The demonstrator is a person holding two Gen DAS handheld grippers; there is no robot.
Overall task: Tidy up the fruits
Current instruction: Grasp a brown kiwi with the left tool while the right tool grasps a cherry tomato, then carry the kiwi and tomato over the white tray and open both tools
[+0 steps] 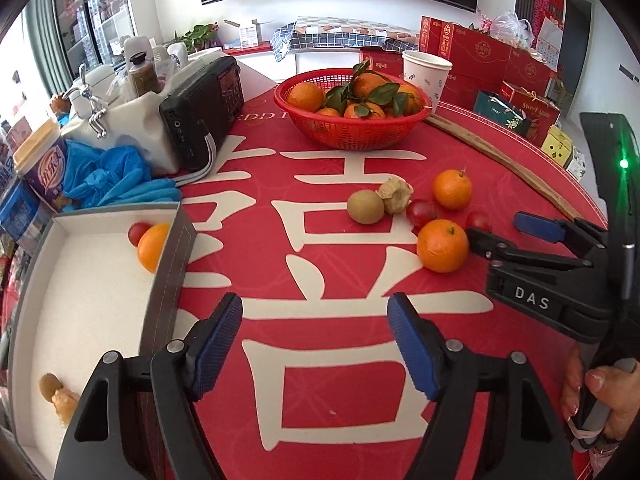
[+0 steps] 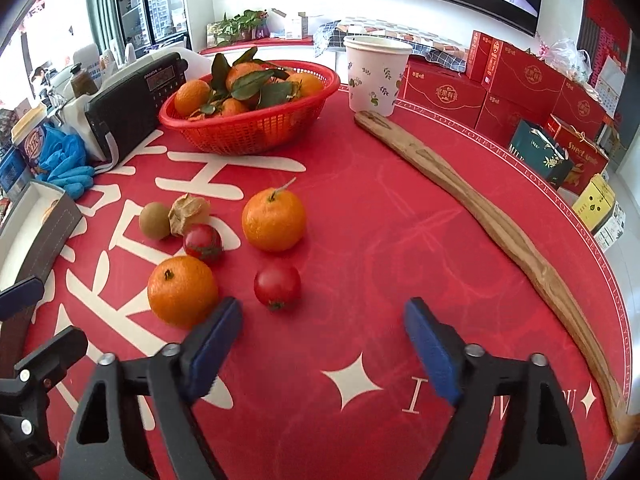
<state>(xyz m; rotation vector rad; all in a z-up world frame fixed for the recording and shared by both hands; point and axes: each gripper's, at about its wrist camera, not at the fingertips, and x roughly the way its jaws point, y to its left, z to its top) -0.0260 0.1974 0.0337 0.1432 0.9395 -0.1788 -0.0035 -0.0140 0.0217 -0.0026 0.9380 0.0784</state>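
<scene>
Loose fruit lies on the red table: a near orange [image 2: 182,291] [image 1: 442,245], a far orange [image 2: 274,219] [image 1: 452,189], two cherry tomatoes [image 2: 277,285] [image 2: 203,241], a kiwi [image 2: 155,220] [image 1: 365,207] and a husked physalis [image 2: 188,212] [image 1: 395,195]. The white tray [image 1: 80,300] at the left holds an orange [image 1: 153,246], a tomato [image 1: 138,232], and a kiwi with a physalis [image 1: 56,394]. My left gripper [image 1: 316,344] is open and empty beside the tray. My right gripper [image 2: 324,348] [image 1: 504,228] is open and empty, just short of the near orange and tomato.
A red basket [image 2: 256,128] of leafy oranges stands at the back, with a paper cup [image 2: 376,76] to its right. A long wooden stick [image 2: 500,232] lies along the right. A black radio [image 1: 204,112], blue gloves [image 1: 112,180] and jars crowd the left.
</scene>
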